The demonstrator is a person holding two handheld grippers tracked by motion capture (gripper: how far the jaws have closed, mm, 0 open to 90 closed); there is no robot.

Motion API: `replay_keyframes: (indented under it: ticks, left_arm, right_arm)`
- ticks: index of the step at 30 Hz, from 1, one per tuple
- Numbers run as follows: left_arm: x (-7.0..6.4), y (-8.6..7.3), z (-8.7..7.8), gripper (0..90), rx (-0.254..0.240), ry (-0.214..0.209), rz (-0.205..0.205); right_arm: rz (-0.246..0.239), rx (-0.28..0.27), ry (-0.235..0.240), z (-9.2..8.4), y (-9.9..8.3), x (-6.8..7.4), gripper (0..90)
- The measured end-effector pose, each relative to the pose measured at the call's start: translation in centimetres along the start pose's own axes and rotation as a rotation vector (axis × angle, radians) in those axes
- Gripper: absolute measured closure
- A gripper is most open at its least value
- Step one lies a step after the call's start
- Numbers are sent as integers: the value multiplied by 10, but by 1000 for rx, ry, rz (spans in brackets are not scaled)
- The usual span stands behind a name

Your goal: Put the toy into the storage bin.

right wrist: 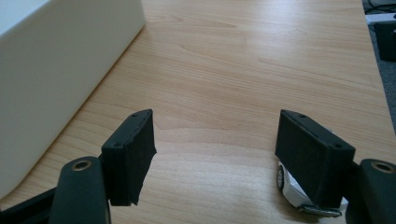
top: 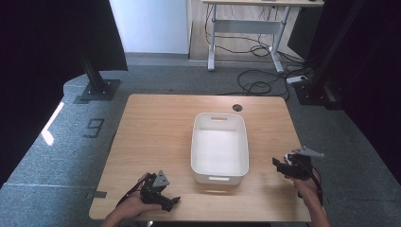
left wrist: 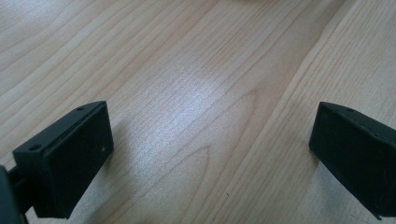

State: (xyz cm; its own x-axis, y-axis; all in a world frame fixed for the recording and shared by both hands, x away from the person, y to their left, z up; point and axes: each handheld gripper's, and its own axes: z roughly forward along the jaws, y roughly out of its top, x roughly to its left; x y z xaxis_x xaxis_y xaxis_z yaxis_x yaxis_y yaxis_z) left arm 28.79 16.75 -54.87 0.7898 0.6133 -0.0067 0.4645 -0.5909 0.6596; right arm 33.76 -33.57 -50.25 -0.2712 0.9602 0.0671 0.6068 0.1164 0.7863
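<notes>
A white plastic bin (top: 196,156) with handle slots stands empty in the middle of the wooden table (top: 156,127). My left gripper (top: 171,200) lies low near the table's front edge, left of the bin. Its jaws are open in the left gripper view (left wrist: 210,149), with bare wood between them. My right gripper (top: 280,168) is right of the bin, pointing left. In the right gripper view (right wrist: 215,149) it is open, with the bin's side wall (right wrist: 56,70) at the left. A small white toy car (right wrist: 290,185) sits on the table, partly hidden behind the right jaw.
A round cable hole (top: 237,108) is in the table's far edge. Beyond the table are a grey floor, a black stand base (top: 99,90), loose cables (top: 257,85) and a desk frame (top: 246,28). Bare wood stretches left of the bin.
</notes>
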Motion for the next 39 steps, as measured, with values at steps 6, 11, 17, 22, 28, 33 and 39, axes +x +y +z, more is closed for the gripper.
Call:
replay_keyframes:
  ticks: [6, 11, 17, 22, 28, 33, 39]
  left_arm:
    - [0, 0, 0, 0, 0, 0, 0]
    - [0, 0, 0, 0, 0, 0, 0]
    - [0, 0, 0, 0, 0, 1, 0]
    - [0, 0, 0, 0, 0, 0, 0]
    - [0, 0, 0, 0, 1, 1, -1]
    - [0, 0, 0, 0, 0, 1, -1]
    - [0, 0, 0, 0, 1, 2, -1]
  right_arm:
    - [1, 8, -20, 1, -1, -4, 288]
    - [1, 20, -36, 2, -2, -8, 287]
    - [24, 28, -48, 2, -4, -15, 287]
    - [35, 25, -59, 2, -4, -21, 287]
    - [39, 27, -63, 4, -3, -25, 288]
    - [43, 24, -66, 4, -3, -27, 288]
    - [55, 25, -79, 5, -3, -32, 288]
